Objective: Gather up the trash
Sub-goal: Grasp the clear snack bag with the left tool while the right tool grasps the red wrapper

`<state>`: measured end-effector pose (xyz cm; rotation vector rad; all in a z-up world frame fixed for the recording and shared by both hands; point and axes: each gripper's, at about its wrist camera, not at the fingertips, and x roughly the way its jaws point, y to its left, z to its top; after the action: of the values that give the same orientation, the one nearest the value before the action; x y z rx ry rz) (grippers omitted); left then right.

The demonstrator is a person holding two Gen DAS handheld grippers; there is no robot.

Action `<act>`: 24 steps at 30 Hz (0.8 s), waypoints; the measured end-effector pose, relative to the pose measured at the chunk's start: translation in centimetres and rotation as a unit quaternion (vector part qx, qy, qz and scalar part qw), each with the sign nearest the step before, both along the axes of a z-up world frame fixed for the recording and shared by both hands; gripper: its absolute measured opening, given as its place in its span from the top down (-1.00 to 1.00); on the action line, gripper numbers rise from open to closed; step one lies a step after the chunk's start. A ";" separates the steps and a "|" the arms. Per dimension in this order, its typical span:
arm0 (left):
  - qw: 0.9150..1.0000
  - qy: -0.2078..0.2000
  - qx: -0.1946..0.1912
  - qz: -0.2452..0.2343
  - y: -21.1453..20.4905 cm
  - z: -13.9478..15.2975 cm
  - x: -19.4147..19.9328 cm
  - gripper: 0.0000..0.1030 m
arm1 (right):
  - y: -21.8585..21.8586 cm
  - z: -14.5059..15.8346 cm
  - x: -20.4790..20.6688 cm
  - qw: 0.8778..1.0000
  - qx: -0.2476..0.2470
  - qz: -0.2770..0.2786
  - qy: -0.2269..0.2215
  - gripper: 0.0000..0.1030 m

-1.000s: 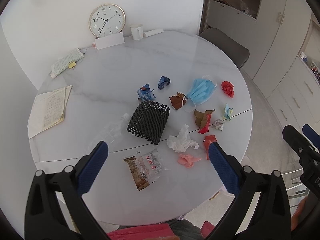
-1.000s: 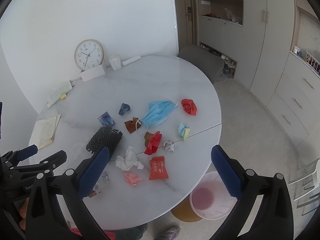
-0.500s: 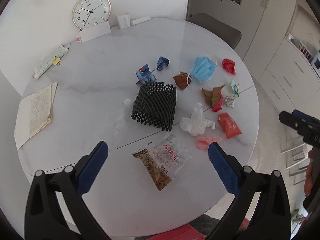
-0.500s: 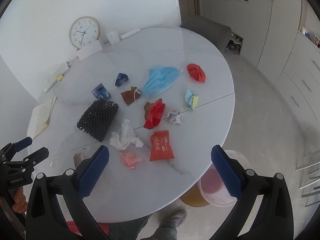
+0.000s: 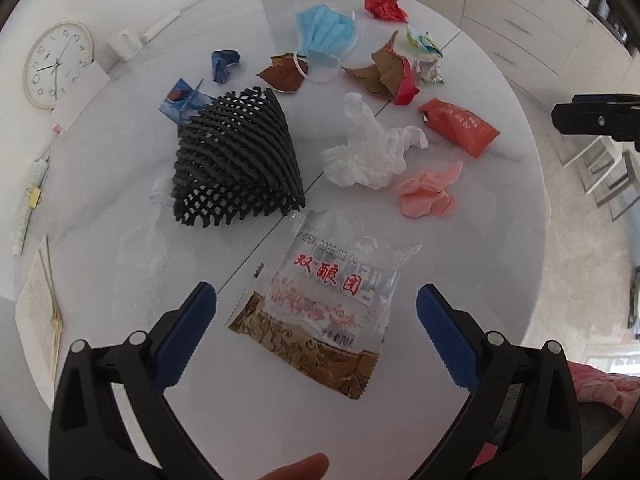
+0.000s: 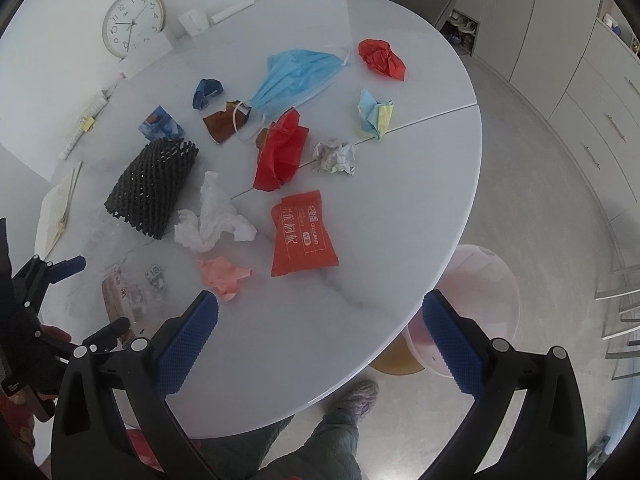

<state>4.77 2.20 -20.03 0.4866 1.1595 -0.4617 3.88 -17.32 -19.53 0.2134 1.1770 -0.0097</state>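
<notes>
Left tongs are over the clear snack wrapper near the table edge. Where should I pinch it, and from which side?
Take the clear snack wrapper at its puffed, crinkled clear upper half, coming straight down from above with the open left tongs. It lies flat on the table, so the brown printed end probably offers no raised fold to catch.

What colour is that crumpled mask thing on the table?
The crumpled face mask is light blue with white ear loops, clearest in the right wrist view.

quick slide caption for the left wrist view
Open left gripper poised over a clear snack wrapper on a trash-strewn white table.
</notes>
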 end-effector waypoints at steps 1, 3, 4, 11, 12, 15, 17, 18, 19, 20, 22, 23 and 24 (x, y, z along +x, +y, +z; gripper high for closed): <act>1.000 0.006 0.004 -0.012 -0.2 -0.6 0.4 -0.87 | 0.1 -0.2 0.1 1.000 -0.001 -0.003 0.003 -0.97; 0.999 0.018 0.016 -0.038 -0.7 -1.9 1.1 -0.87 | 0.3 -0.5 0.3 1.000 -0.003 -0.006 0.009 -0.97; 0.998 0.023 0.019 -0.051 -0.9 -2.4 1.3 -0.87 | 0.4 -0.7 0.5 1.000 -0.005 -0.007 0.011 -0.97; 0.995 0.042 0.049 -0.082 -1.0 -4.8 2.0 -0.63 | 0.9 -3.3 3.0 0.999 0.003 -0.020 0.038 -0.97; 0.995 0.042 0.051 -0.081 -0.8 -4.9 2.1 -0.63 | 0.8 -3.8 3.6 0.999 0.005 -0.024 0.043 -0.97; 0.996 0.047 0.026 -0.071 0.0 -4.6 2.4 -0.39 | 0.9 -5.1 5.2 0.998 -0.004 -0.022 0.055 -0.97; 0.997 0.060 0.006 -0.056 0.7 -4.3 2.6 -0.19 | 1.2 -5.7 6.1 0.998 -0.016 -0.016 0.058 -0.96; 0.997 0.062 0.002 -0.051 1.0 -4.3 2.8 -0.10 | 1.3 -6.0 6.6 0.998 -0.021 -0.012 0.060 -0.96; 0.997 0.064 -0.005 -0.048 1.3 -4.1 3.0 0.02 | 1.4 -6.3 6.9 0.998 -0.026 -0.009 0.063 -0.95; 0.997 0.066 -0.012 -0.044 1.6 -3.9 3.1 0.07 | 1.6 -6.6 7.2 0.997 -0.030 -0.006 0.066 -0.85; 0.996 0.073 -0.026 -0.035 2.1 -3.5 3.5 0.21 | 1.9 -7.1 7.8 0.997 -0.030 0.003 0.073 -0.73; 0.996 0.076 -0.033 -0.030 2.4 -3.3 3.7 0.23 | 2.1 -7.3 7.9 0.997 -0.032 0.007 0.076 -0.64; 0.996 0.077 -0.039 -0.026 2.6 -3.0 3.8 0.25 | 2.3 -7.5 8.1 0.996 -0.038 0.012 0.079 -0.57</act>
<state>8.56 4.80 -23.03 0.4187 1.2731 -0.5956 11.97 -15.00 -27.06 0.1330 1.3348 -0.0512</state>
